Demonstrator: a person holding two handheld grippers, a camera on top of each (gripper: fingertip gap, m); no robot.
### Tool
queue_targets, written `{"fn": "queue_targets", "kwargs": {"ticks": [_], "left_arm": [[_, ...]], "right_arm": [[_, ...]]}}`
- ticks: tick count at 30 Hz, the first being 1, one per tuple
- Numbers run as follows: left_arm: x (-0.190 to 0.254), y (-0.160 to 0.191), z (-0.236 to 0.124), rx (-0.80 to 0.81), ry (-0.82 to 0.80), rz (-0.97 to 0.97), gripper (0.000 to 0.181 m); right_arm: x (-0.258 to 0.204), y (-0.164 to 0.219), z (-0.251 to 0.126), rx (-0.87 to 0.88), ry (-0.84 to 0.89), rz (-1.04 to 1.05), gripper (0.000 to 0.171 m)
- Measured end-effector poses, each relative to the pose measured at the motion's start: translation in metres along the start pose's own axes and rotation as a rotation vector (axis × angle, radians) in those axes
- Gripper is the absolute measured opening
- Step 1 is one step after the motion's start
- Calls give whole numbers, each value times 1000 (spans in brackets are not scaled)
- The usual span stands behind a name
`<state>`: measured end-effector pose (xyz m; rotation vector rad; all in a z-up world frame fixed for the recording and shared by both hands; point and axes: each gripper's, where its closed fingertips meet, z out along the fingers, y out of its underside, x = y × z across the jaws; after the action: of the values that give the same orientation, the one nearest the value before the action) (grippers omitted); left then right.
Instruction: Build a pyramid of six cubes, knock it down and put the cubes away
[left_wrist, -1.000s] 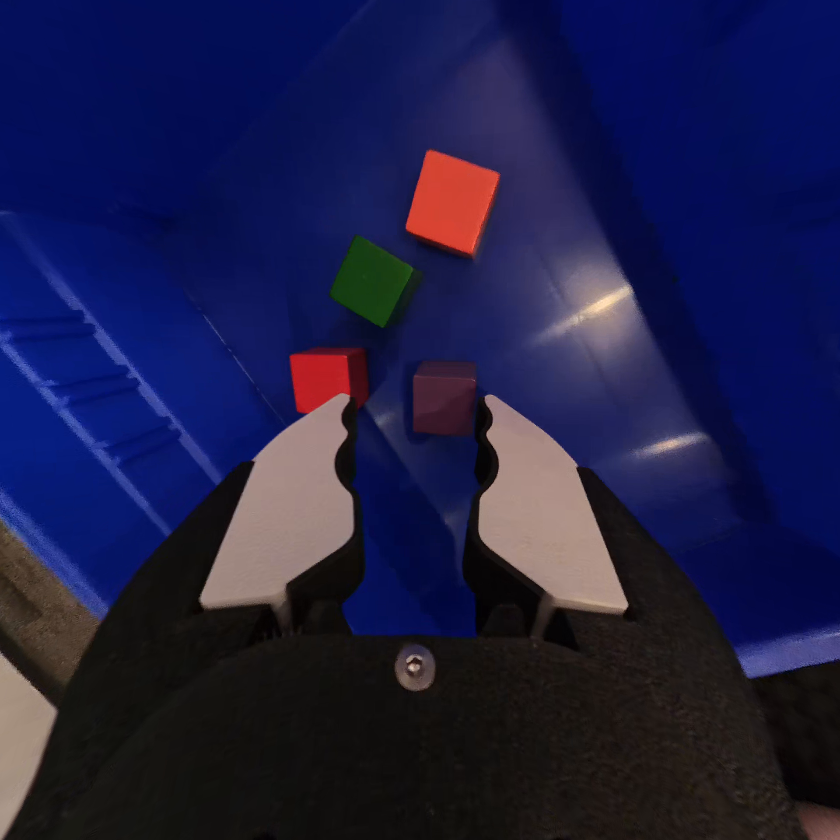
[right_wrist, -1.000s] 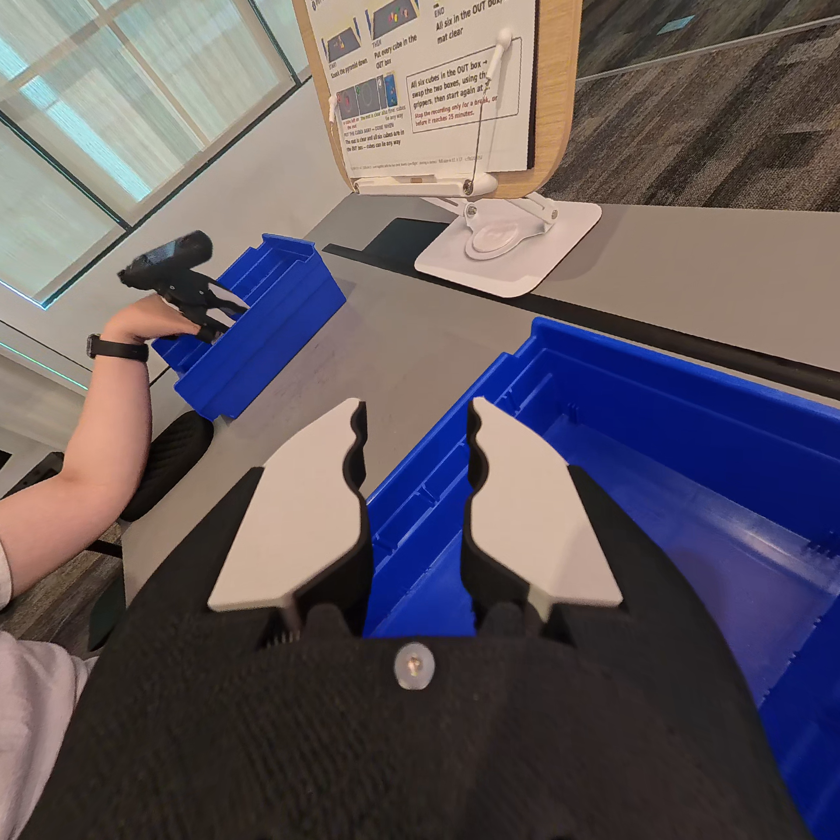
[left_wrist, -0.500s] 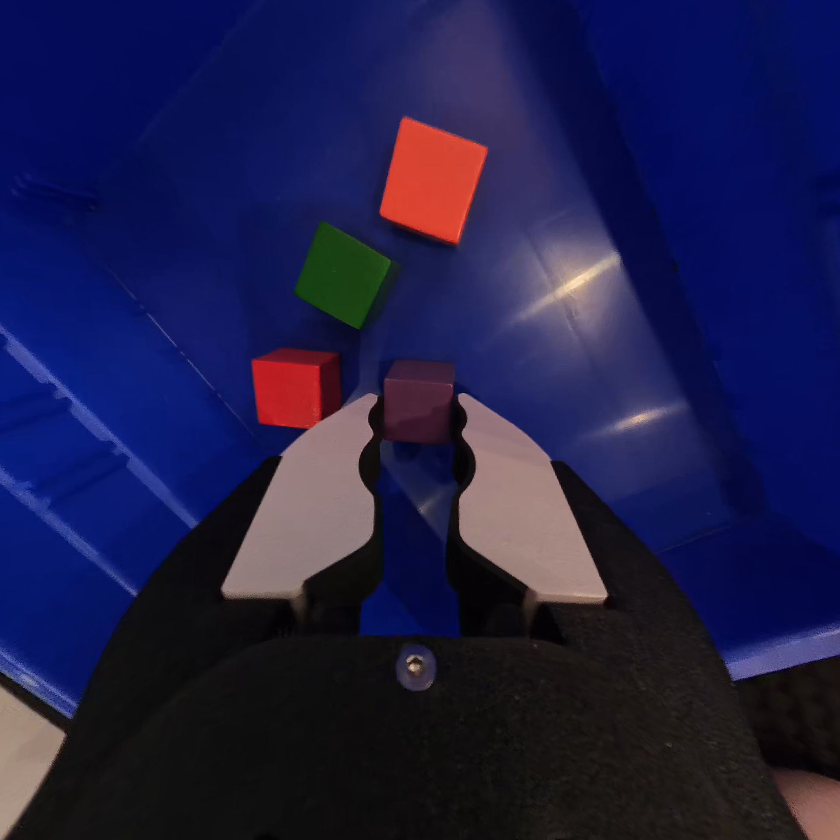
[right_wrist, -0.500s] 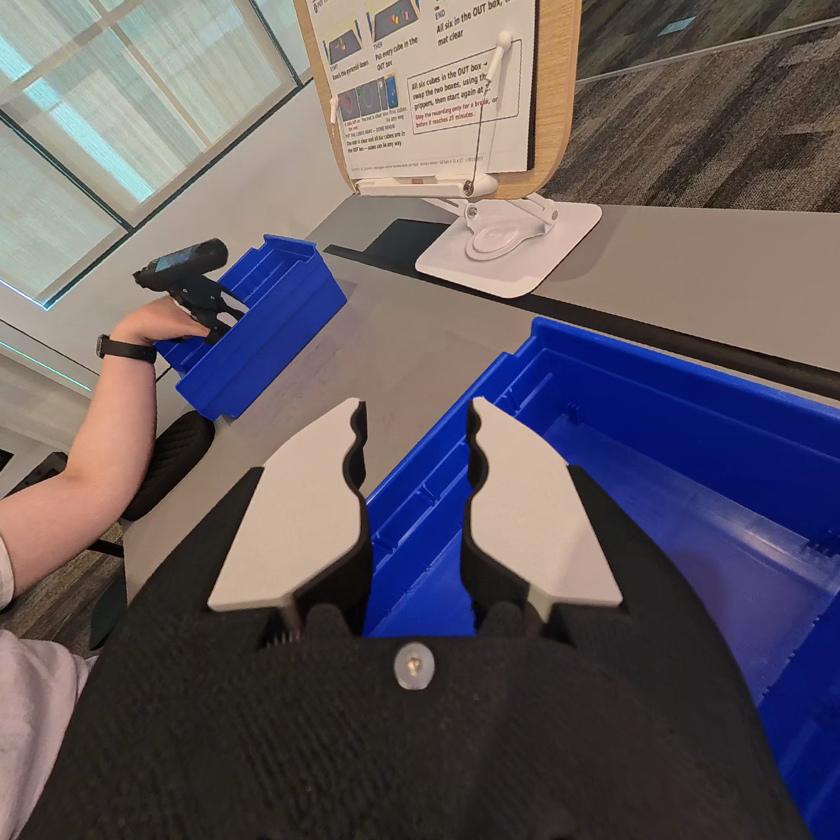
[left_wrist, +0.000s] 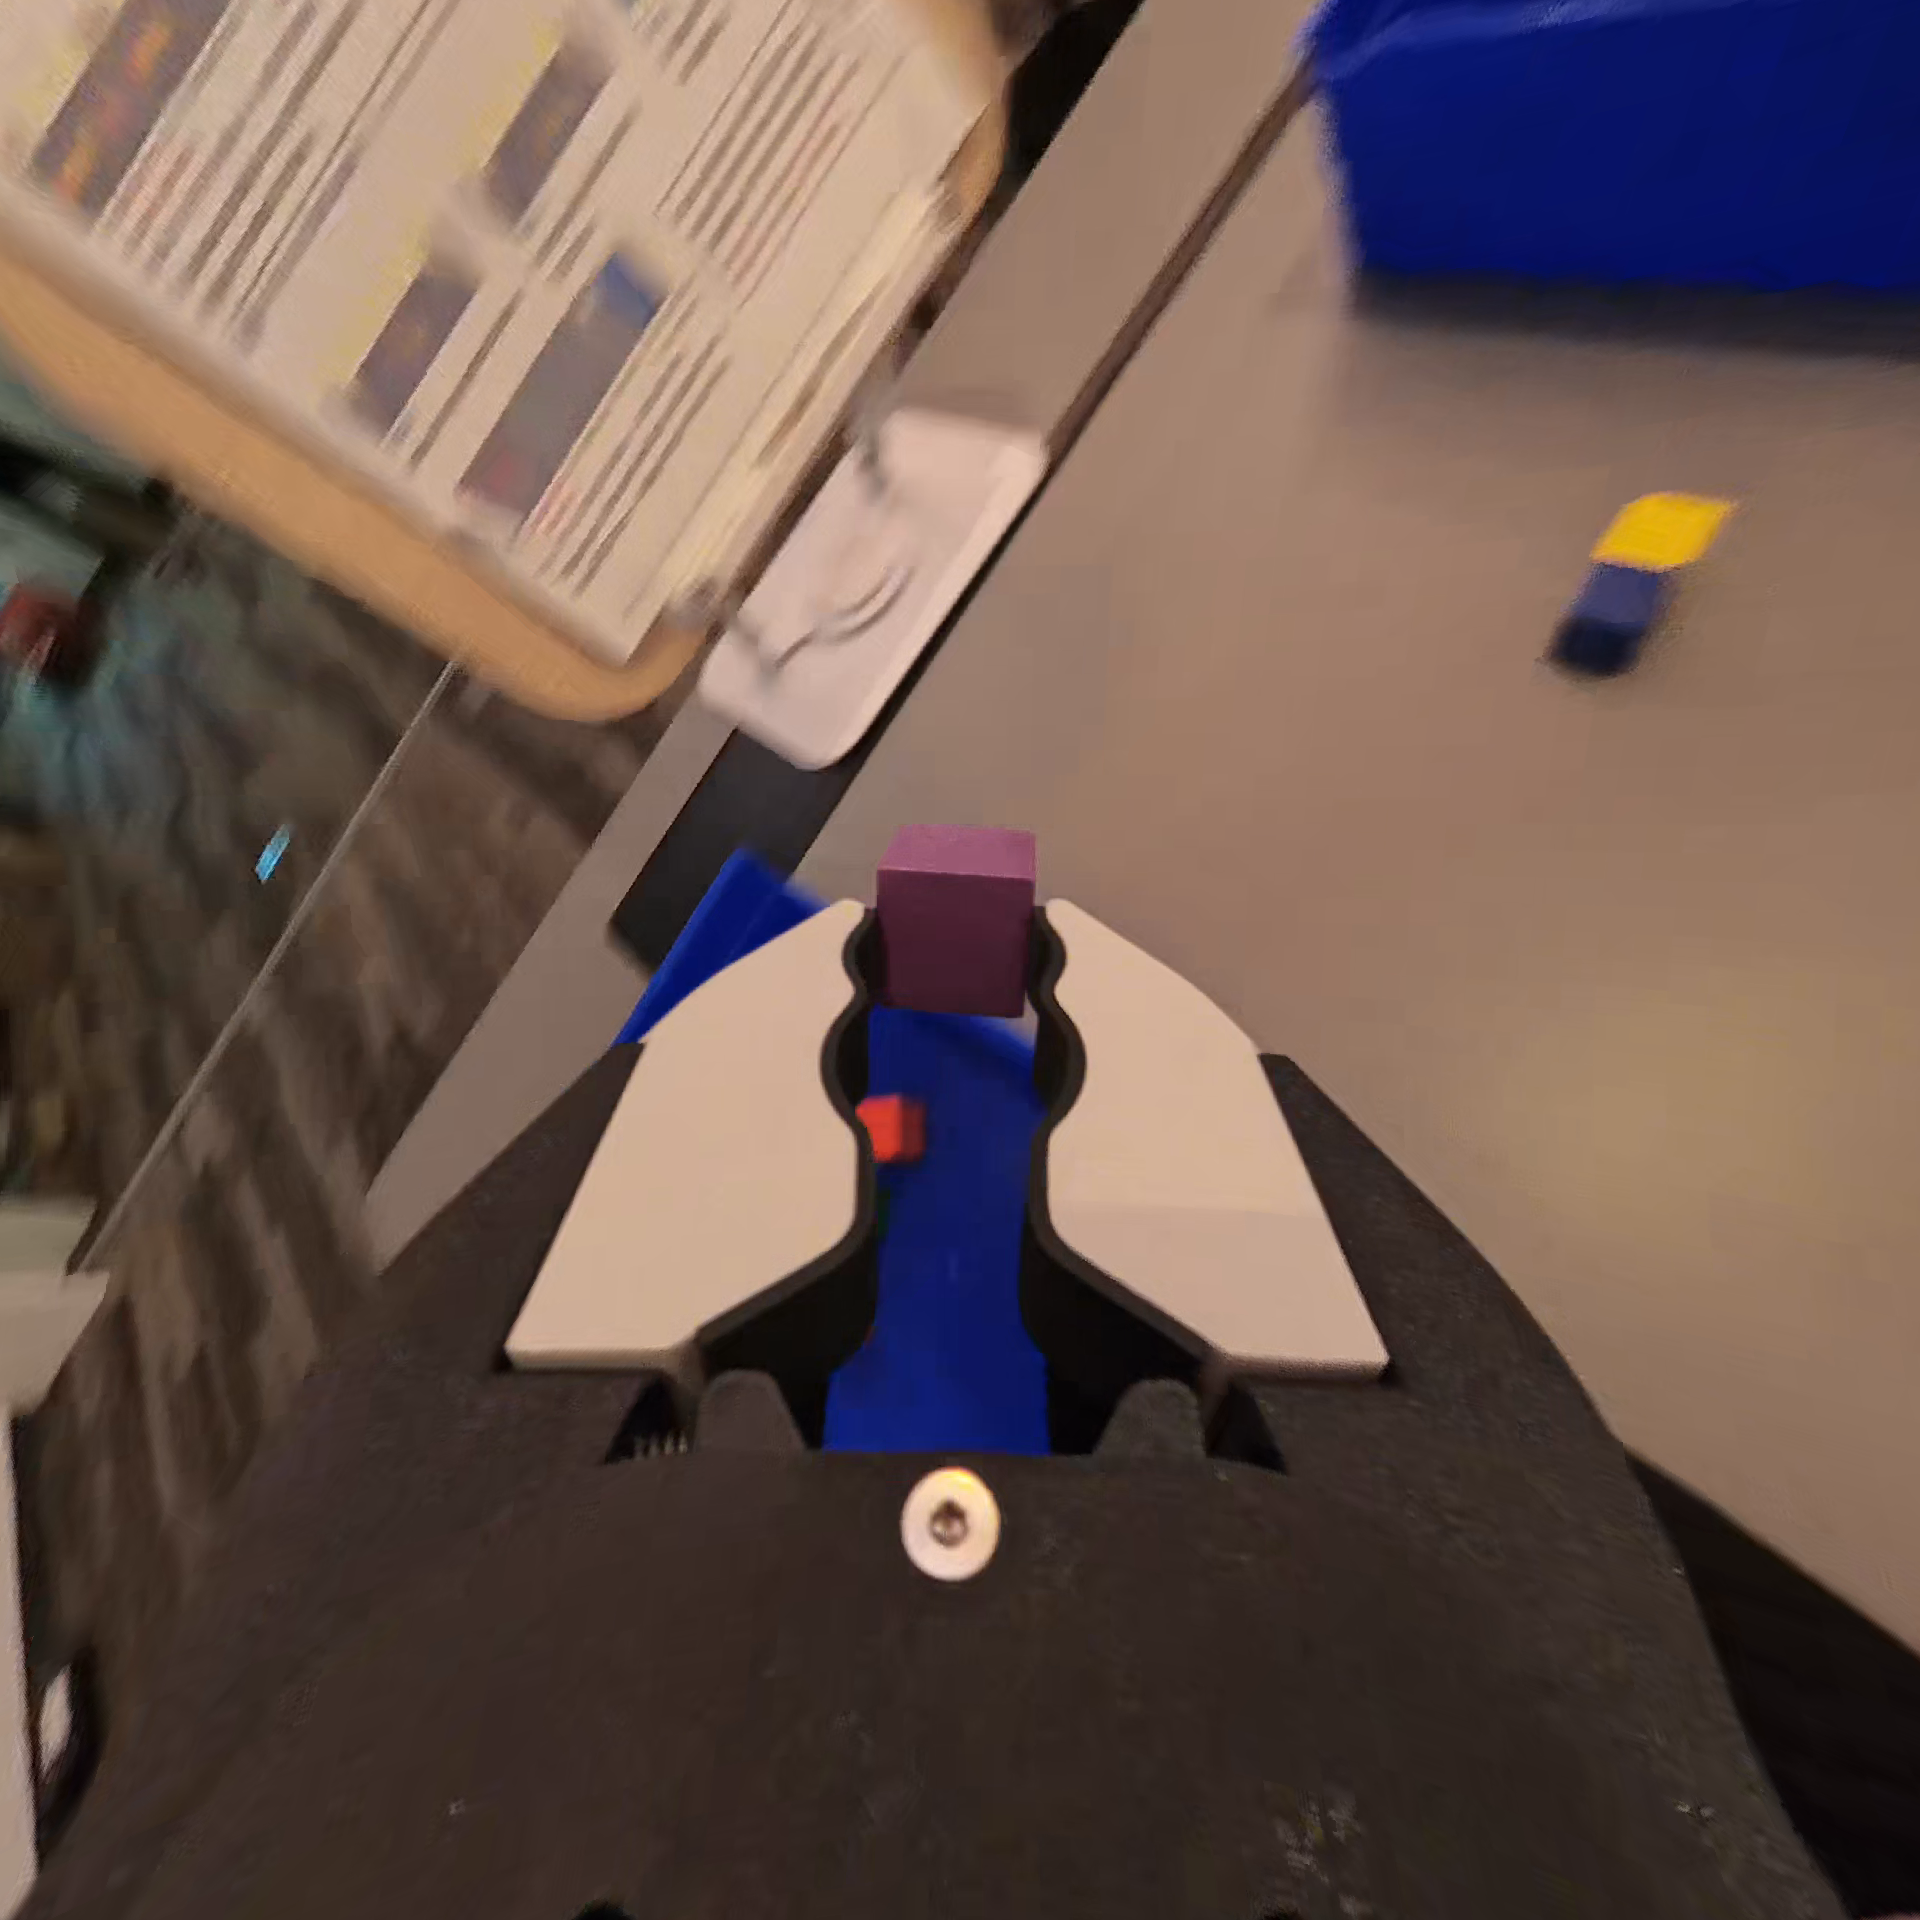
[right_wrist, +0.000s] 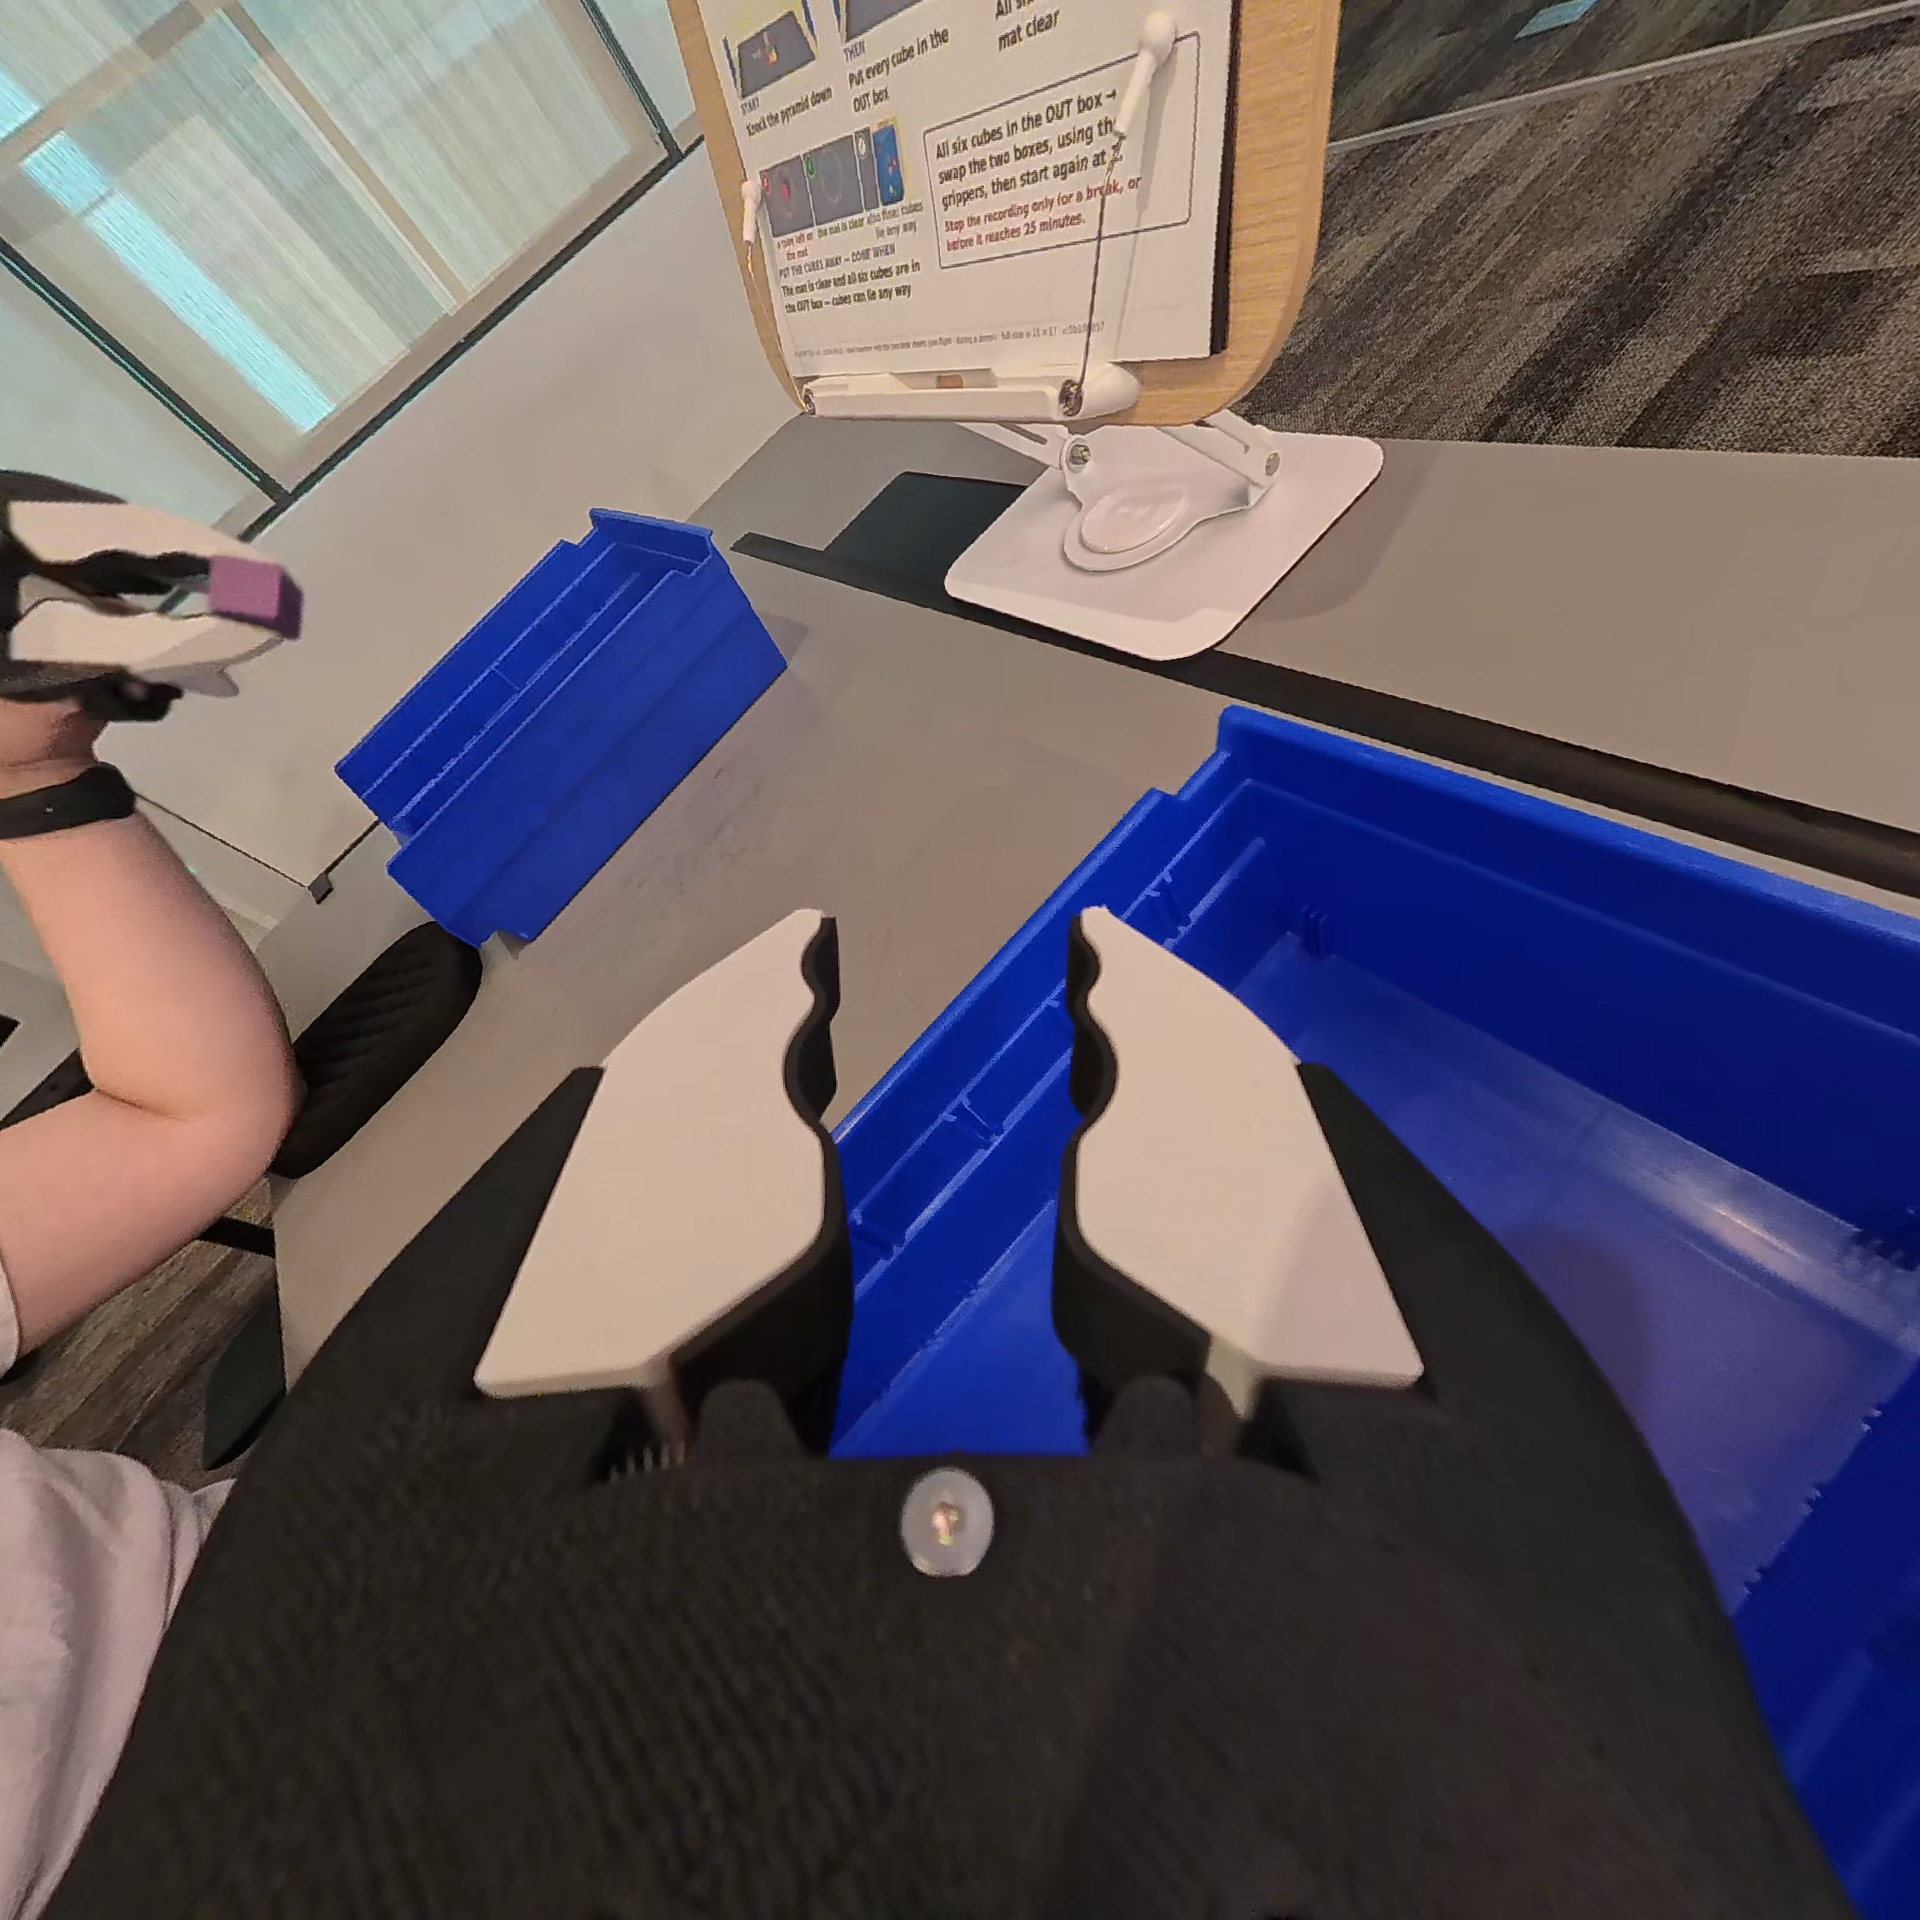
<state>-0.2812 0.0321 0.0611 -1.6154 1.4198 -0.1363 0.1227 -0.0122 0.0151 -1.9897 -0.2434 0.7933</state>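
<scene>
While the right gripper (right_wrist: 951, 1023) hangs spread over its blue bin (right_wrist: 1558, 1039), the left gripper (left_wrist: 954, 914) pinches a matte purple cube (left_wrist: 956, 920), crisp-edged, between its jaws above the grey worktop (left_wrist: 1351, 831).

A long grey table (right_wrist: 1558, 582) fills the middle of the right wrist view. Toward ten o'clock, tall windows (right_wrist: 312, 208) with pale blinds let in daylight above a plain white wall (right_wrist: 499, 416). Toward two o'clock lies dark, streaked carpet (right_wrist: 1662, 260). At nine o'clock a black chair (right_wrist: 374, 1029) sits beside the table.
</scene>
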Motion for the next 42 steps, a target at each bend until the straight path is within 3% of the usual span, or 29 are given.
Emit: {"fn": "queue_targets", "kwargs": {"ticks": [5,8,12,16,42], "left_arm": [[90,-45,63,-47,249,114,27],[147,-37,113,-161,435,135,27],[181,-10,151,-292,539,180,27],[198,-3,160,-331,624,129,27],[223,13,179,-480,604,277,27]], "right_arm": [[-5,1,2,-11,-2,-11,43],[-8,2,3,-23,-4,-21,43],[-12,3,3,-35,-3,-43,43],[-12,-1,4,-20,-8,-41,43],[-9,6,11,-64,-8,-24,43]]}}
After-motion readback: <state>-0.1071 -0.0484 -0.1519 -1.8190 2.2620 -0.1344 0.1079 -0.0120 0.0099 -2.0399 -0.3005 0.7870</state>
